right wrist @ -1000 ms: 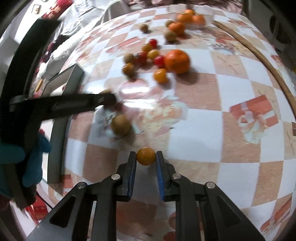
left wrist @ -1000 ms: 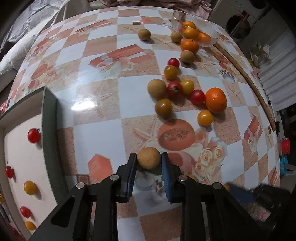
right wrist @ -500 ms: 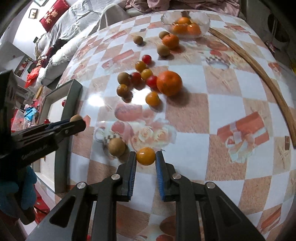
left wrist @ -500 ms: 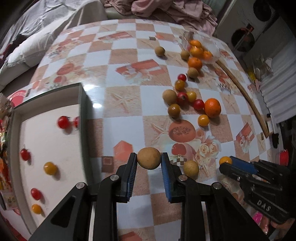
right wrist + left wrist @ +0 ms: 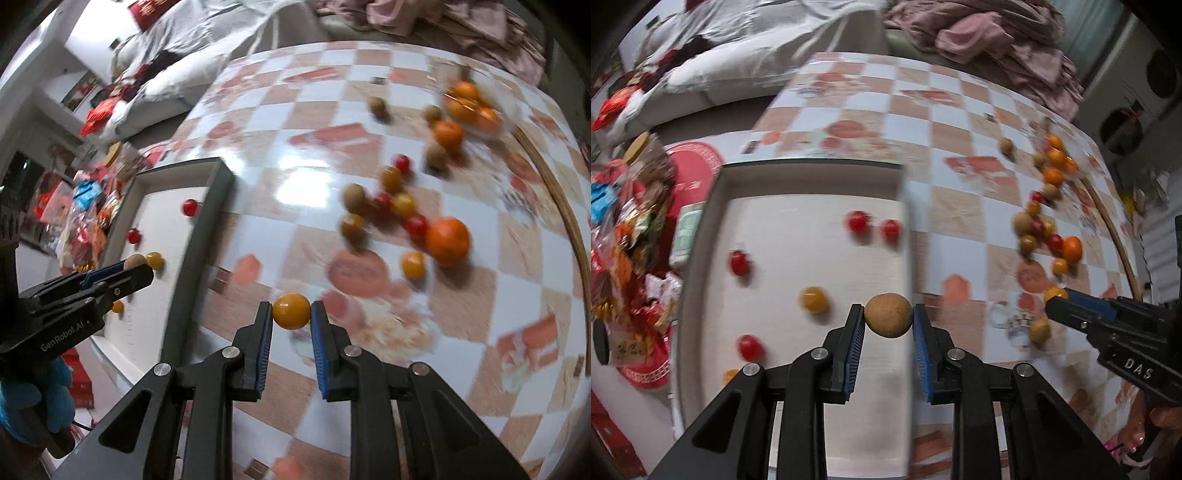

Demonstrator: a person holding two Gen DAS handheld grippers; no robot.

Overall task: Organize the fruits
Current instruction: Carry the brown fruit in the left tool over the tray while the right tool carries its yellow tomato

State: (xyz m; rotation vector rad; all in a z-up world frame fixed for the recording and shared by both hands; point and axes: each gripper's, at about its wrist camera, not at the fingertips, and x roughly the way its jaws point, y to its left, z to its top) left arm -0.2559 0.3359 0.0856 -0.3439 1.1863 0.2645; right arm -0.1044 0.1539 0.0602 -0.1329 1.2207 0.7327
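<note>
- Your left tool (image 5: 888, 320) is clamped on a round tan fruit (image 5: 888, 315); the fruit is close to a ball, so it shows no clear long axis and points no particular way.
- That tan fruit sits between the blue pads (image 5: 854, 345) at their tips, raised over the tray (image 5: 812, 173), just inside the tray's right wall.
- Your left tool reaches forward and tips down toward the tray floor, its two fingers side by side and level.
- On the tray floor lie red cherry tomatoes (image 5: 857, 222) and a yellow tomato (image 5: 813, 300), apart from one another.
- Your right tool (image 5: 291, 312) grips a small yellow-orange tomato (image 5: 291, 311); it too is round, with no long axis to tell.
- That tomato is held above the checkered counter (image 5: 314, 114), to the right of the tray's right wall and clear of it.
- Your right tool points forward over the counter and slants down, fingers level; from the left view it reaches in from the right edge.
- To the right of the tray, well apart from it, a loose cluster of fruit lies on the counter, with a large orange (image 5: 447, 236) at its right side.
- Farther from the tray, a clear bowl (image 5: 508, 122) holds more oranges; it is blurred.
</note>
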